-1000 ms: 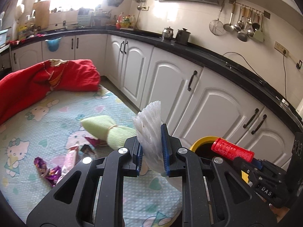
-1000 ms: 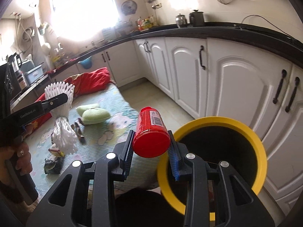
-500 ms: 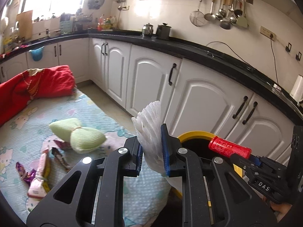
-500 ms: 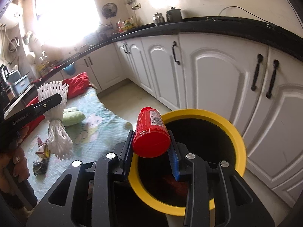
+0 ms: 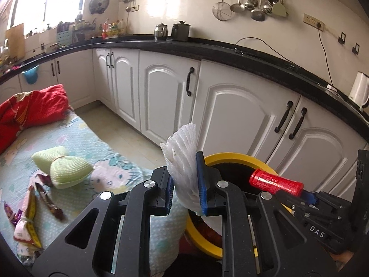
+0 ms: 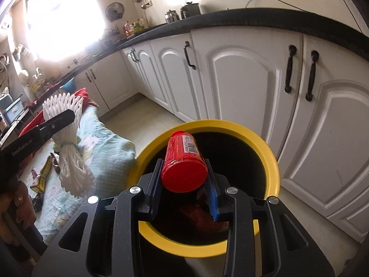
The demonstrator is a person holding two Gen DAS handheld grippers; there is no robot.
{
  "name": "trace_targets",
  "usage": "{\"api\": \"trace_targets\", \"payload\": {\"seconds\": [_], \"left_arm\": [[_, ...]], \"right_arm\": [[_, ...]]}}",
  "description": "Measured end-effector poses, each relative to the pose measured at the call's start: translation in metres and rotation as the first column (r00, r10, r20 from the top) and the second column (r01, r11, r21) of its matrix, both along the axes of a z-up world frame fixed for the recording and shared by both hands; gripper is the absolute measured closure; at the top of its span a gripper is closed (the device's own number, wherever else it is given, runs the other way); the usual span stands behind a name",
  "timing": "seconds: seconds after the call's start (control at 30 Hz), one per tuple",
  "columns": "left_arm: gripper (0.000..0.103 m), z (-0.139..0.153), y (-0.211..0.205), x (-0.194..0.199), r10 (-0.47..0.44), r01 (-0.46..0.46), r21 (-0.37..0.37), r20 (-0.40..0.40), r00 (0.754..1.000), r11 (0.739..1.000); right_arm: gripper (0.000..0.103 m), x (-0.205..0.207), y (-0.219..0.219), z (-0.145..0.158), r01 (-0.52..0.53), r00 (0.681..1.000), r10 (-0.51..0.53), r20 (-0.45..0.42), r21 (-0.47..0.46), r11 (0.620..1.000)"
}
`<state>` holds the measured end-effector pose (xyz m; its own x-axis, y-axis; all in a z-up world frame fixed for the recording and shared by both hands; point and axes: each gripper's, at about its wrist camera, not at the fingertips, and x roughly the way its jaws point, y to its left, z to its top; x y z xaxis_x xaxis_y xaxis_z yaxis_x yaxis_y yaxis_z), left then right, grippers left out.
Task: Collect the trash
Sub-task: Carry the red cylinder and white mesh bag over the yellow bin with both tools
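My left gripper is shut on a white foam fruit net, held beside the left rim of the yellow-rimmed trash bin. My right gripper is shut on a red plastic bottle, held directly over the open mouth of the bin. The bottle also shows in the left wrist view, over the bin. The net also shows in the right wrist view, hanging from the left gripper. Reddish trash lies inside the bin.
A mat with cartoon print lies on the floor left of the bin, with several wrappers, a green bow-shaped cushion and a red blanket. White cabinets under a black counter stand behind the bin.
Both grippers have moved toward the bin. The red bottle went from beside the rim to over the bin's mouth. The net now sits next to the rim. Both grips are unchanged.
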<state>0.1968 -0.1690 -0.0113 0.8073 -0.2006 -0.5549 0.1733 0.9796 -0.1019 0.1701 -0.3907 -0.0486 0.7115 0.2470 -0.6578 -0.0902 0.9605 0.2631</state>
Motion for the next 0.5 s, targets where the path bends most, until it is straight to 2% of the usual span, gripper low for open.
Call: {"api": "trace_targets", "payload": {"seconds": [0.5], "left_arm": [[0.09, -0.036, -0.042, 0.025, -0.045, 0.049, 0.06, -0.071, 0.996, 0.997]], "right_arm": [[0.071, -0.001, -0.014, -0.028, 0.023, 0.995, -0.026, -0.095, -0.039, 0.999]]}}
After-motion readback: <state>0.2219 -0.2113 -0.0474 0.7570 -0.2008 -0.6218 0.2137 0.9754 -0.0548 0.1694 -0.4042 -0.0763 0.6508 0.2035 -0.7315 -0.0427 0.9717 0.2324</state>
